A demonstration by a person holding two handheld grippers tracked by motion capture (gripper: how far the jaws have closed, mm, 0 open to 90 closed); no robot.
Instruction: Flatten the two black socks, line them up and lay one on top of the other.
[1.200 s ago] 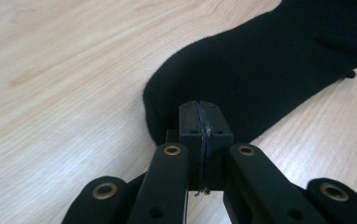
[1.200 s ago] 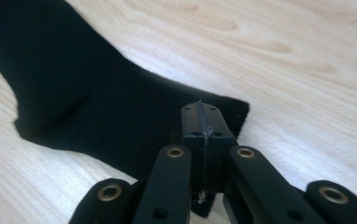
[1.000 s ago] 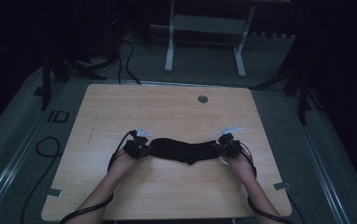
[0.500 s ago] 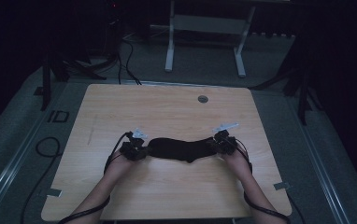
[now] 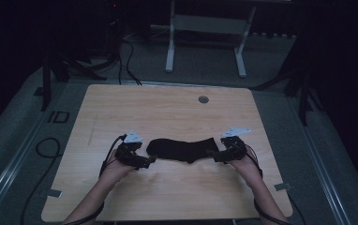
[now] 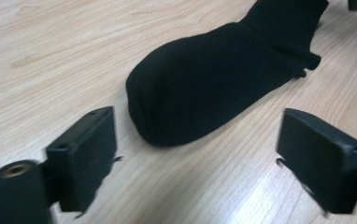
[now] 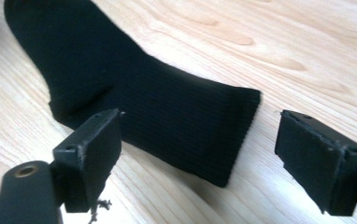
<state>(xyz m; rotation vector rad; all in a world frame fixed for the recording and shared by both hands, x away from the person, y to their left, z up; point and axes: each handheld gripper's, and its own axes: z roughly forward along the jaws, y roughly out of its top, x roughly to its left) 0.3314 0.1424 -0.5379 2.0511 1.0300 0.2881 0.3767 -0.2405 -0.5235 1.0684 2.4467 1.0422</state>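
A black sock (image 5: 182,149) lies flat on the wooden table (image 5: 167,117), stretched left to right between my two grippers. My left gripper (image 5: 146,161) sits just off its toe end, open. In the left gripper view the rounded toe (image 6: 214,79) rests a little ahead of the spread jaws of the left gripper (image 6: 195,149). My right gripper (image 5: 213,155) is at the cuff end, also open. The ribbed cuff (image 7: 167,107) lies on the wood just beyond the right gripper (image 7: 197,140). Both pairs of jaws have just been opening, and neither presses on the sock.
A round cable hole (image 5: 203,99) sits near the table's far edge. Beyond the table stands a white metal frame (image 5: 205,42) on the floor. Cables (image 5: 46,145) trail on the floor to the left. Bare wood stretches behind and in front of the sock.
Both grippers have let go of the sock's ends, and their jaws now stand wide. The sock was held stretched between them and now lies loose on the table.
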